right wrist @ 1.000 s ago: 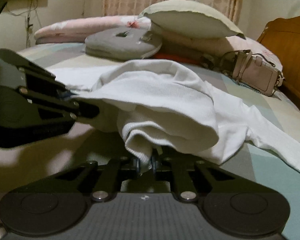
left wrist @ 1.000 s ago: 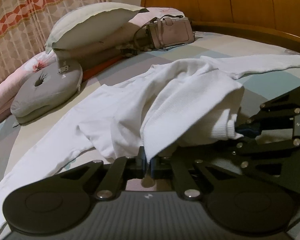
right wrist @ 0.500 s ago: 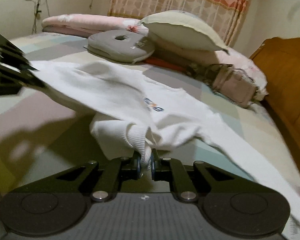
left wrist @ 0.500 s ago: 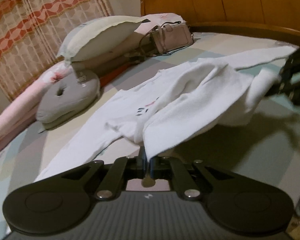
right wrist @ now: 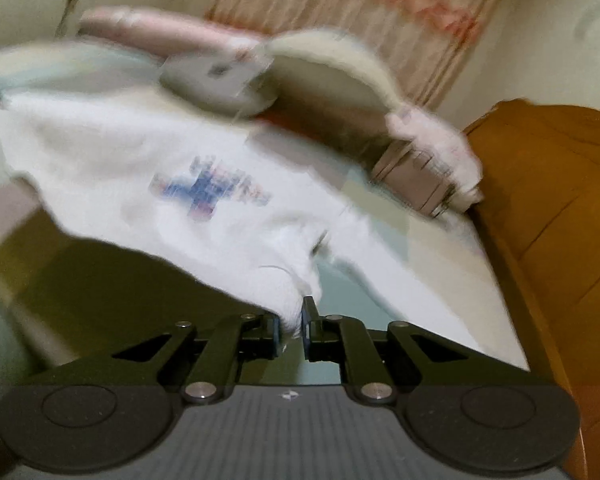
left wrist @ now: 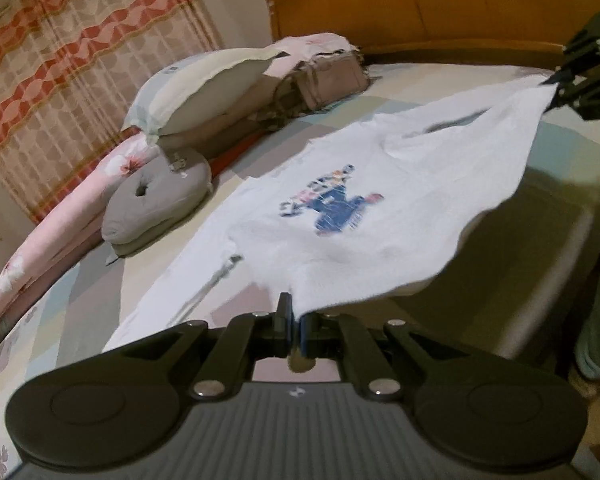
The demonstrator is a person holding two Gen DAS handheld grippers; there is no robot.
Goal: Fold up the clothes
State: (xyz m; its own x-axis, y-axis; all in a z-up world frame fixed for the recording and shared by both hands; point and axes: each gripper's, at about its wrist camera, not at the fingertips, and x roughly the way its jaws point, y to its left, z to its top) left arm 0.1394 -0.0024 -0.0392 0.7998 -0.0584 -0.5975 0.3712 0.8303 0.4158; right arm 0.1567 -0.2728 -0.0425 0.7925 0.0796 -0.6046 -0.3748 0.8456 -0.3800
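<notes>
White sweater (left wrist: 360,216) now hangs spread above the bed (left wrist: 540,240), print up, no longer bunched. My left gripper (left wrist: 294,320) clamps one hem corner; my right gripper (right wrist: 291,322), jaws easing apart, retains the other. Ready for laying flat.

cream pillow (left wrist: 204,92); grey cushion (left wrist: 156,204); handbag (left wrist: 328,80); wooden headboard (left wrist: 440,8); striped curtain (left wrist: 80,60)

We can read no text: the print (left wrist: 332,206) on the sweater (left wrist: 400,216) has letter-like shapes, but they are too blurred.
</notes>
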